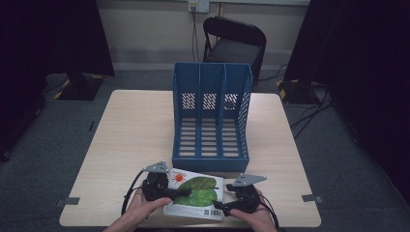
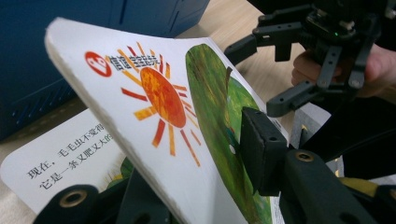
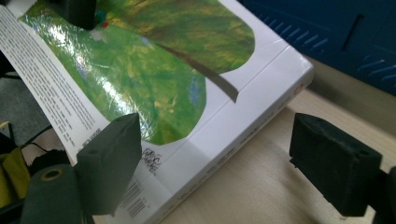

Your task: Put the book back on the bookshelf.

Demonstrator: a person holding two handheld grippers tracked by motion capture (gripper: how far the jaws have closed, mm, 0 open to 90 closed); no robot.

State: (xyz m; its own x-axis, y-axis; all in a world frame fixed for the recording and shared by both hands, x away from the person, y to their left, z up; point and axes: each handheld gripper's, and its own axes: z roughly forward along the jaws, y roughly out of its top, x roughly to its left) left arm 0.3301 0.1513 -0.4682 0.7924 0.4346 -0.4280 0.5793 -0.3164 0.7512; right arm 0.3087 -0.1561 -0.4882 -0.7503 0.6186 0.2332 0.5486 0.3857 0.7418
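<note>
A picture book (image 1: pixel 196 193) with a big green leaf and an orange sun on its white cover lies at the near edge of the wooden table (image 1: pixel 130 140), just in front of the blue three-slot file rack (image 1: pixel 212 116). The person's two hands work it from either side.

The left gripper (image 1: pixel 167 192) is clamped on the book's cover: in the left gripper view one black pad presses on the leaf beside the sun, with the other jaw beneath, and the cover is lifted at a slant off the page below, where printed Chinese text shows. So the book is partly opened on the side farther from the rack's right wall, its spine edge nearest the rack.

The right gripper (image 1: pixel 231 205) sits at the book's near right corner, just in front of the rack's right end. Its jaws stand wide apart. In the right gripper view the book's (image 3: pixel 154 88) spine corner with the barcode lies between them: the left pad (image 3: pixel 109 168) overlaps the cover's edge, the other pad stands off over bare table, so it grips nothing. In the left gripper view the right gripper (image 2: pixel 275 70) shows beyond the book, jaws spread.

Behind the rack, past the table, stands a dark folding chair (image 1: pixel 235 43).
</note>
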